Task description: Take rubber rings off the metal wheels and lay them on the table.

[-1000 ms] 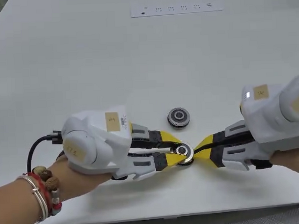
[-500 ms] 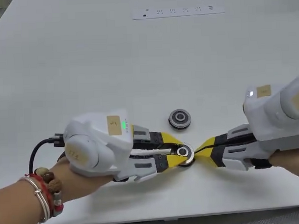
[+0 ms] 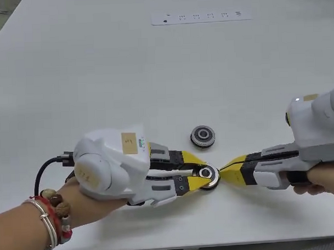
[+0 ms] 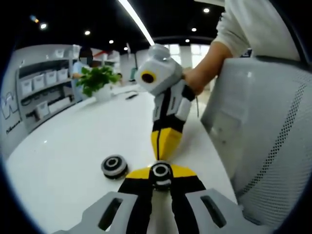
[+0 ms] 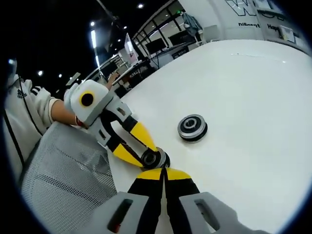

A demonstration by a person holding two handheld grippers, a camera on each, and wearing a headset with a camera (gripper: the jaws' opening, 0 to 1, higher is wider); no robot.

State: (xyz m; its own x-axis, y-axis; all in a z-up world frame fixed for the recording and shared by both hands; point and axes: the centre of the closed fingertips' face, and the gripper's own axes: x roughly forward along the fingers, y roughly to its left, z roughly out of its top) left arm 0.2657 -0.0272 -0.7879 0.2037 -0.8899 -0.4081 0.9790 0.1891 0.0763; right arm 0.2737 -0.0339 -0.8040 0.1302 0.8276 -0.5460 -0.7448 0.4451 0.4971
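Left tongs (image 3: 200, 174): clenched around metal wheel (image 3: 206, 173), low on counter (image 3: 154, 76). Right tongs (image 3: 222, 170): pressed together, tips against same wheel's rim, opposite side; hold on anything unclear. Second wheel (image 3: 203, 136) flat on counter just beyond.

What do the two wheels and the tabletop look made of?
Loose wheel: glinting silver metal hub; matte black band round it, likely rubber.
Clamped wheel: same bright metal centre, dark rim, mostly hidden.
Table: smooth white, low sheen, maybe laminate.
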